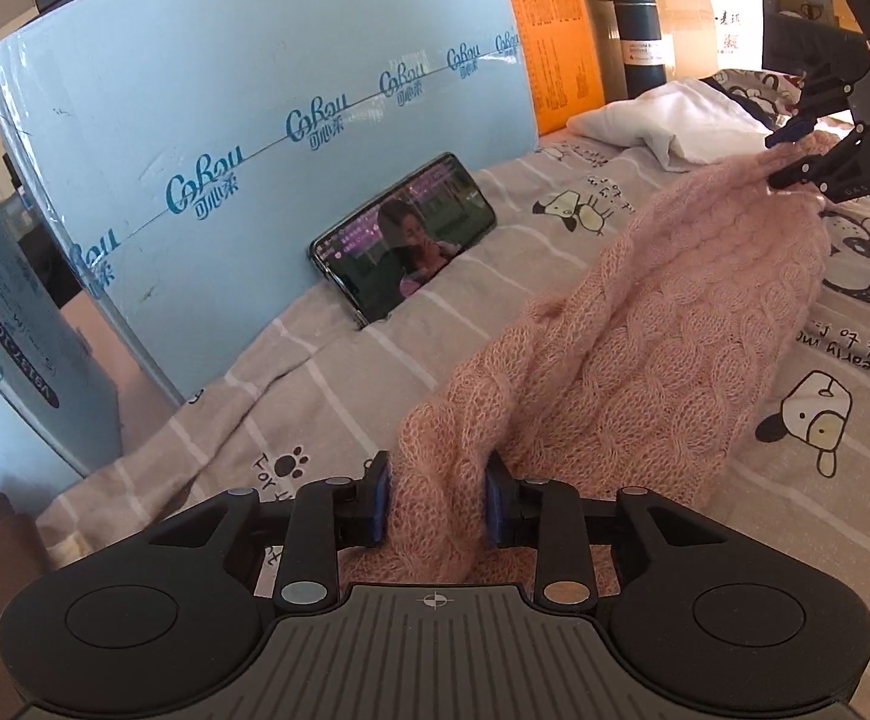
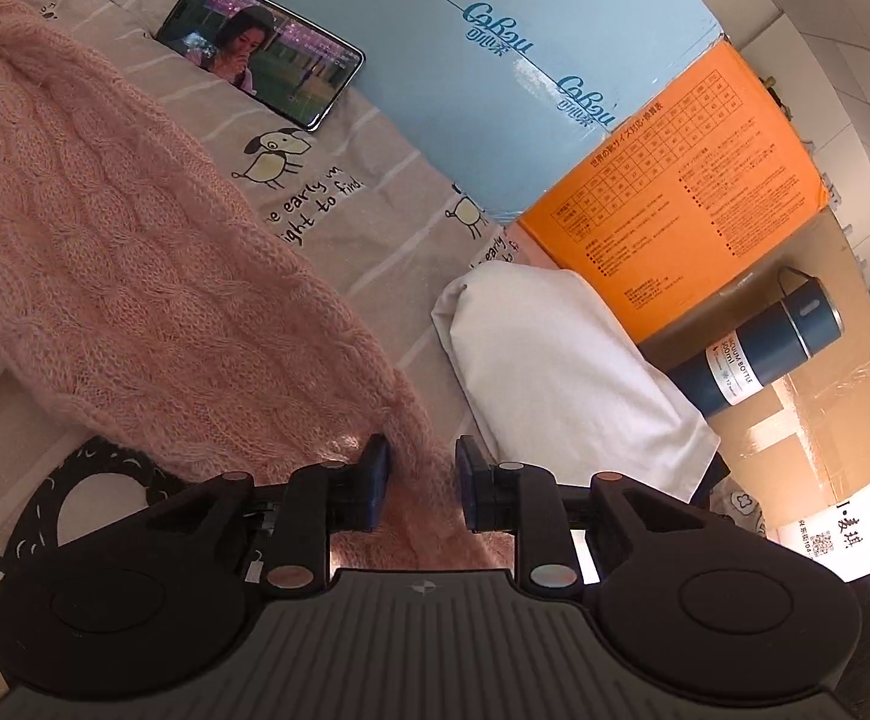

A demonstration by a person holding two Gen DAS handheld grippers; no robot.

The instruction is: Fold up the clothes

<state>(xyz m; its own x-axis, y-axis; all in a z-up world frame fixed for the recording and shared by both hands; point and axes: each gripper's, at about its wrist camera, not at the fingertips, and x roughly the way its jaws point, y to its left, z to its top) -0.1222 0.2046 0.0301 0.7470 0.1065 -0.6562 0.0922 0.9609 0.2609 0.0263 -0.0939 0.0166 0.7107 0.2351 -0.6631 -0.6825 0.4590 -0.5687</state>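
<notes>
One pink cable-knit sweater [image 1: 693, 306] lies stretched across the bed sheet [image 1: 327, 360], which is grey with cartoon dogs, and spans the gap between two claws. The left claw [image 1: 435, 501] has a bunched end of the knit between its blue pads [image 1: 494, 498], the jaws part-way apart with fabric filling the gap; the right claw [image 2: 422, 483] likewise has the opposite end between its jaws, and whether either set of pads presses the knit cannot be told. Also present: one folded white garment [image 2: 561, 372], one phone [image 1: 402, 237] propped against one light-blue box [image 1: 225, 120], one orange box [image 2: 687, 180] and one dark-blue vacuum bottle [image 2: 759, 348].
</notes>
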